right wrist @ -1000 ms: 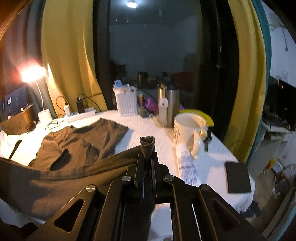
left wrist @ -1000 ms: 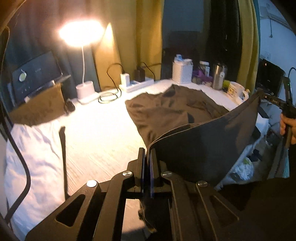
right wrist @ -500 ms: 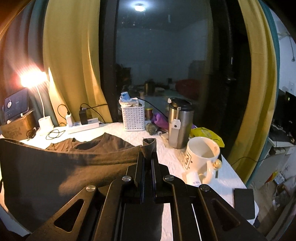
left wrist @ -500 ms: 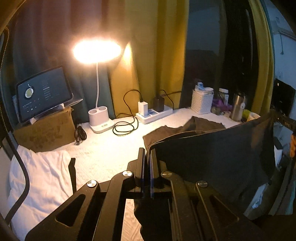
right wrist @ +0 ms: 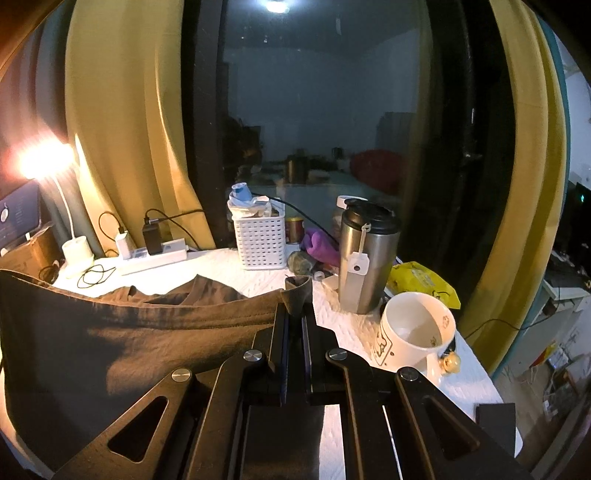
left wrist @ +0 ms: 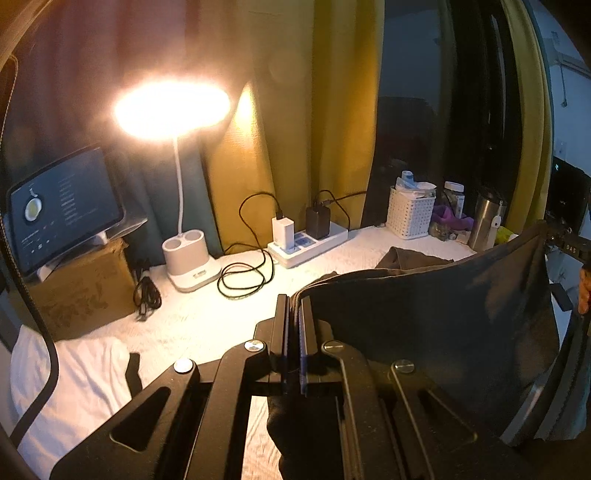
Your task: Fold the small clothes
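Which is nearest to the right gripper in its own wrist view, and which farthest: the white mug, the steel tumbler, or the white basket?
From the right gripper:
1. White mug, just to its right.
2. Steel tumbler, behind the mug.
3. White basket, back by the window.

We see a table (right wrist: pixel 229 264) under a white cloth. Yellow curtains (right wrist: pixel 122 129) flank a dark window (right wrist: pixel 314 110) behind its far edge. A lit desk lamp (left wrist: pixel 171 110) stands at the far left corner. A ceiling light (right wrist: pixel 274 5) reflects in the glass.
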`<state>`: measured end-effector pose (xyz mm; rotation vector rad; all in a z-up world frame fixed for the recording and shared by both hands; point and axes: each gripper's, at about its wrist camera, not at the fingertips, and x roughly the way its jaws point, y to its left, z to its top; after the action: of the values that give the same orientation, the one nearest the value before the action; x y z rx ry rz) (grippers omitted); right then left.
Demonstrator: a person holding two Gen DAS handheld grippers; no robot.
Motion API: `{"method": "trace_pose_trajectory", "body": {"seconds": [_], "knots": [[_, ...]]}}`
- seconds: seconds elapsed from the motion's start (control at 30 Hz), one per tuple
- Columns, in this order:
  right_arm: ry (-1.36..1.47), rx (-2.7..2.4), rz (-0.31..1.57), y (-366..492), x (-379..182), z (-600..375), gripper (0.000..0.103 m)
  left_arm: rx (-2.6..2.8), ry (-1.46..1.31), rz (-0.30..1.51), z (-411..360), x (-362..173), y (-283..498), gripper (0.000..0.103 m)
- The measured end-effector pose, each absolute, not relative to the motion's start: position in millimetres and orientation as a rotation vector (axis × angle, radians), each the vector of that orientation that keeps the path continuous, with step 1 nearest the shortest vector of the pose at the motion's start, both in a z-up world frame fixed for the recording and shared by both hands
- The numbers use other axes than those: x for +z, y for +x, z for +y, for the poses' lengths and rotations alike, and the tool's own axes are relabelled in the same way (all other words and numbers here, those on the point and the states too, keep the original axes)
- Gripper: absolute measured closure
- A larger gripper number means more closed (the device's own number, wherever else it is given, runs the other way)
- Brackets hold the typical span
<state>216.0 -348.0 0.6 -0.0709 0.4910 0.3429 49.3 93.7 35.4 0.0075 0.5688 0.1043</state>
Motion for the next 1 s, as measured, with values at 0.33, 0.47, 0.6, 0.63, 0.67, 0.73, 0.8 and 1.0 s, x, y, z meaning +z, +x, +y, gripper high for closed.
{"method": "trace_pose_trajectory", "body": {"seconds": [0.33,0.47,0.6,0.63,0.67,0.73,0.8,1.0], "knots": [[-0.078,0.353,0.521,260,-7,-331,0.097,0.117,0.004,0.589,106,29,89,0.1],[-0.09,0.358,0.536,281,-12,-320,0.097,0.132,-0.007,0.607,115,21,107,0.1],[-0.124,0.354,0.543,304,-18,-305,0.097,0.159,-0.013,0.628,126,12,123,0.1],[-0.13,0.356,0.546,309,-20,-302,0.097,0.172,-0.013,0.634,130,8,128,0.1],[-0.135,0.359,0.551,317,-22,-297,0.097,0.182,-0.015,0.641,134,5,133,0.1],[-0.145,0.365,0.559,332,-25,-288,0.097,0.192,-0.023,0.655,140,-1,142,0.1],[-0.153,0.371,0.566,345,-29,-280,0.097,0.201,-0.03,0.667,146,-7,150,0.1],[-0.188,0.38,0.598,383,-47,-252,0.097,0.222,-0.044,0.696,162,-24,176,0.1]]}}
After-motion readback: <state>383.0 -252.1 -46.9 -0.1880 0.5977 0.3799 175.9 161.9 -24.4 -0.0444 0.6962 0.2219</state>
